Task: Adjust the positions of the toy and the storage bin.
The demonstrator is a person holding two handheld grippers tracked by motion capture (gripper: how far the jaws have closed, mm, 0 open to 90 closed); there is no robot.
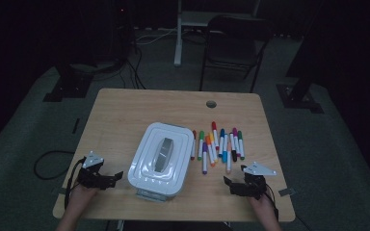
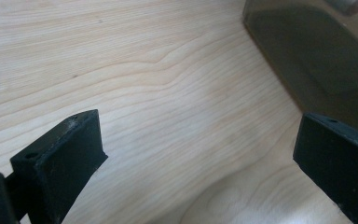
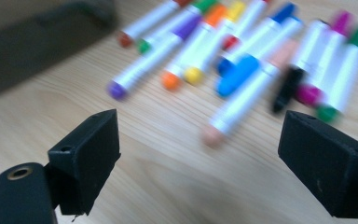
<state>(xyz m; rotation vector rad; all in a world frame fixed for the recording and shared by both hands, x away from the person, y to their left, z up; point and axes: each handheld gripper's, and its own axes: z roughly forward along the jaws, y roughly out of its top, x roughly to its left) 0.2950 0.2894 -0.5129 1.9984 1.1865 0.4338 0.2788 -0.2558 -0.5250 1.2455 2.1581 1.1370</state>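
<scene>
The worktop (image 1: 125,110) is the largest thing here, a pale wooden top with both hand-held grippers resting low near its front edge. Between them, and a little ahead of both, sits a white lidded box (image 1: 160,159) with a grey handle on its lid; it lies just to the inner side of the left hand-held gripper (image 1: 107,178), whose jaws stand wide apart over bare wood, holding nothing. In the left gripper view the box's dark side (image 2: 317,60) rises close beyond the far jaw.

Ahead of the right hand-held gripper (image 1: 234,185) lies a loose row of markers (image 1: 219,144), white barrels with coloured caps, side by side and partly overlapping. That gripper is also spread open and empty. In the right gripper view the markers (image 3: 242,60) lie just beyond the jaws, the peach-tipped marker (image 3: 235,109) nearest.

By my reading, the work is only starting: the lid is still on and no marker is lifted. The next move probably calls either for the left gripper to reach the lid, or the right one to close across a single barrel without dragging its neighbours.

Room is good to the outer side of each gripper and beyond the box. The front edge lies close behind both hands, and the markers nearest the box leave little gap for a jaw.
</scene>
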